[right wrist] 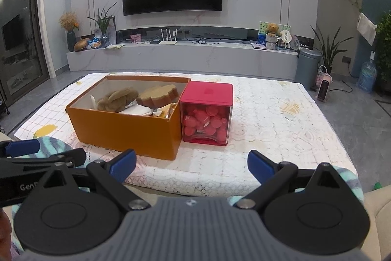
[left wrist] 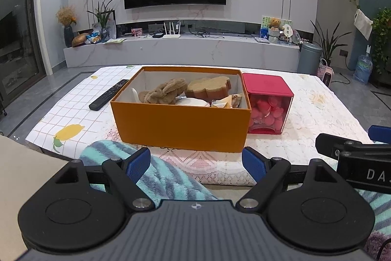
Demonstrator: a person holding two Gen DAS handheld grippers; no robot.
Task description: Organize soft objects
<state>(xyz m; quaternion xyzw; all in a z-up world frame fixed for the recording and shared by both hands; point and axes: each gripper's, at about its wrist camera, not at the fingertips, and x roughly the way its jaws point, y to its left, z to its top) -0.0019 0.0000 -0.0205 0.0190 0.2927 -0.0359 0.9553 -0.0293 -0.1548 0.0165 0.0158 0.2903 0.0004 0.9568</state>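
The orange box (left wrist: 180, 124) stands open-topped ahead of both jaw sets, on the cloth-covered table (left wrist: 317, 114). Inside it lie a brown plush rabbit (left wrist: 166, 91), a tan flower-shaped cushion (left wrist: 210, 87), and white and pale items towards the near right corner that are too jumbled to identify. A red-lidded clear container (left wrist: 268, 104) of pink round pieces stands touching the box's right wall. A black remote (left wrist: 108, 94) lies on the table just left of the box.

A striped teal and grey fleece blanket (left wrist: 156, 173) lies at the near table edge, beneath and behind the left jaws; its lower part is hidden by the gripper body, and a further patch shows at the right frame edge. In the right wrist view the same blanket (right wrist: 51, 146) appears beyond the left finger, largely covered by the other tool.

The left gripper (left wrist: 195, 162) has its jaws spread wide, nothing between them; the left blue pad overlaps the blanket, but contact cannot be judged. The right gripper (right wrist: 191, 164) is likewise spread wide and holds nothing, its fingers over the near table edge. Each gripper's body intrudes into the other's view, cut off by the frame.
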